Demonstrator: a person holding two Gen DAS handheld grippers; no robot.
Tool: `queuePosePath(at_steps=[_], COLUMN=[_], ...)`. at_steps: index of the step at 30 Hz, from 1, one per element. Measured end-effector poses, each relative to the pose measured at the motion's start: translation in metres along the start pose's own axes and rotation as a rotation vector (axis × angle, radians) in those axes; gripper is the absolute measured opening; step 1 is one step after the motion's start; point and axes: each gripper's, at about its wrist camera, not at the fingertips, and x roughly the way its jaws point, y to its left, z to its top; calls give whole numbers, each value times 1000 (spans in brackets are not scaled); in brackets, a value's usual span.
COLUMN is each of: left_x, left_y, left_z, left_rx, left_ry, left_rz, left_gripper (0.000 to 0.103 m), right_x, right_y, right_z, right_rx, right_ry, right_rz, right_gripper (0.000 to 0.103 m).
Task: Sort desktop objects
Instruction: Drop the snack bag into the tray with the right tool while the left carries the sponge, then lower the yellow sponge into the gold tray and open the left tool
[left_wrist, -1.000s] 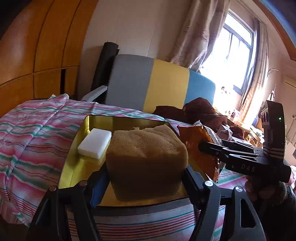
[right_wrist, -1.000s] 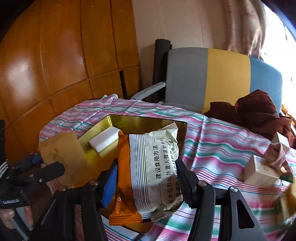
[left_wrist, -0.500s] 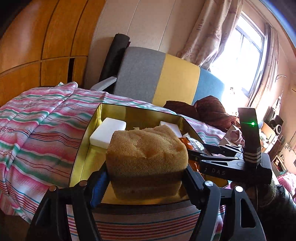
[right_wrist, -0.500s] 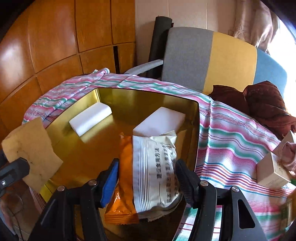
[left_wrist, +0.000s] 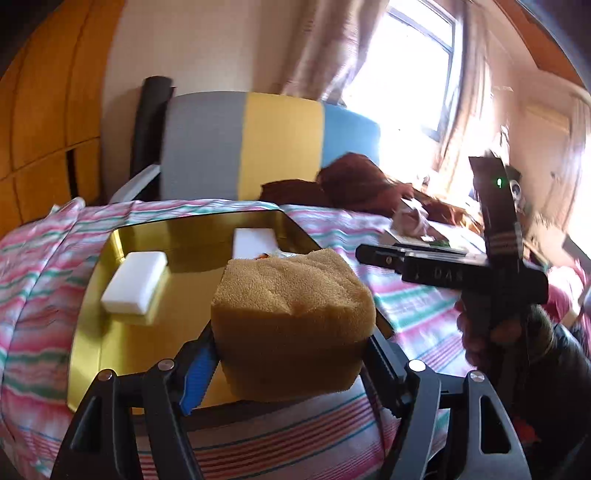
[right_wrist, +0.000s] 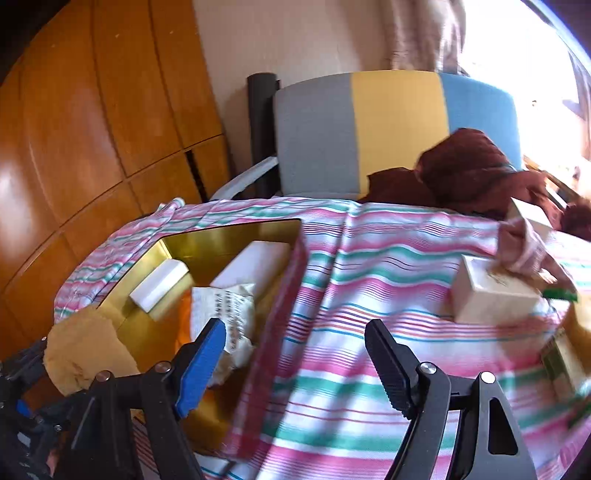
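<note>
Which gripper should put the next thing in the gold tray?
Probably the left gripper. It is shut on the brown sponge, right above the gold tray. The right gripper is open, holds nothing, and points at the striped cloth.

Your right gripper (right_wrist: 295, 354) over the striped cloth (right_wrist: 369, 266)

Its jaws stand apart with nothing between them; the snack packet (right_wrist: 225, 314) lies in the gold tray (right_wrist: 221, 236) beside two white blocks (right_wrist: 159, 290).

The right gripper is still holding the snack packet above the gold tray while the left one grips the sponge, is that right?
Not quite: the right wrist view shows the right gripper open and empty, the snack packet lying in the gold tray. The left gripper does grip the sponge.
</note>
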Motion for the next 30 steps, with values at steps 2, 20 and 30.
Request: queuePosePath(at_steps=[2, 20, 30], left_x=[7, 81, 64], left_y=[-5, -28, -22], left_z=[5, 18, 6], left_rx=[12, -24, -57], left_ry=[18, 126, 149], left_rz=[-23, -42, -24], left_gripper=[73, 75, 82], right_x=[-7, -18, -22], right_y=[-11, -57, -69], right_z=[-5, -44, -55], right_rx=[22, 98, 129], right_ry=[-7, 23, 19], right_rz=[-19, -68, -74], right_gripper=[79, 79, 79])
